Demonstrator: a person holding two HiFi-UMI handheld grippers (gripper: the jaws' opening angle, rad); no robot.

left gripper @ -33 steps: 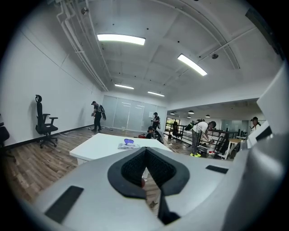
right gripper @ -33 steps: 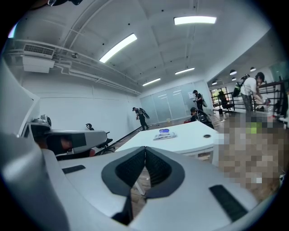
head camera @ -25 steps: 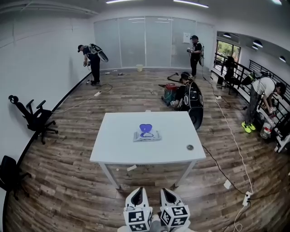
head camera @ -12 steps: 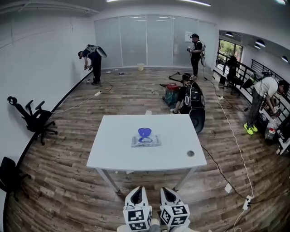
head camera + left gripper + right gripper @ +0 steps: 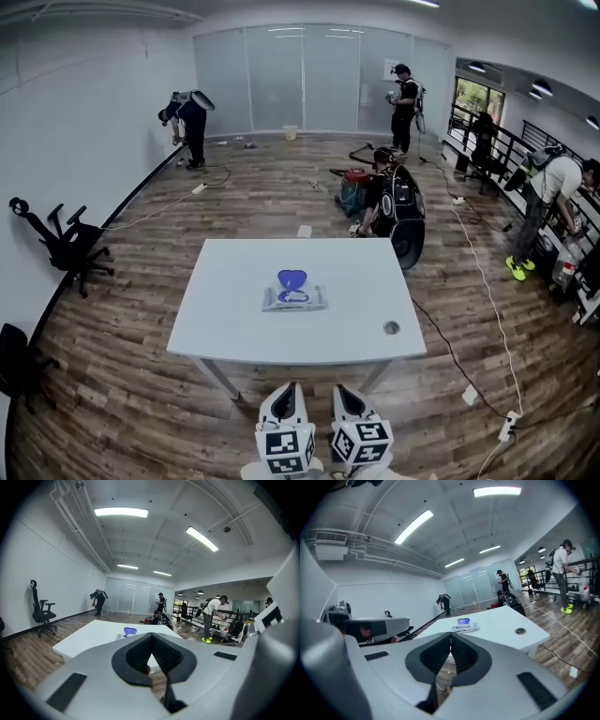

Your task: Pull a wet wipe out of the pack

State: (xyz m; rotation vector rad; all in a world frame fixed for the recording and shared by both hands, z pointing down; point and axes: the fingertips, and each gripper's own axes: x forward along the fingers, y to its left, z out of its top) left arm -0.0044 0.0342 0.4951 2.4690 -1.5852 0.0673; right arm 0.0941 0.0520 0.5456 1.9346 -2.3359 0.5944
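The wet wipe pack lies flat near the middle of a white table, its blue lid flipped open toward the far side. Both grippers are low in the head view, short of the table's near edge, side by side: my left gripper and my right gripper. In the left gripper view the jaws meet at the tip with nothing between them, my left gripper pointing at the pack. My right gripper is likewise shut and empty, the pack ahead of it.
A round cable hole sits near the table's front right corner. Office chairs stand by the left wall. A person with a red bin crouches behind the table. Cables and a power strip lie on the floor at right.
The table and pack have slid nearer and lower in the head view as I moved toward them. Both grippers keep their spot in the view and stay shut.
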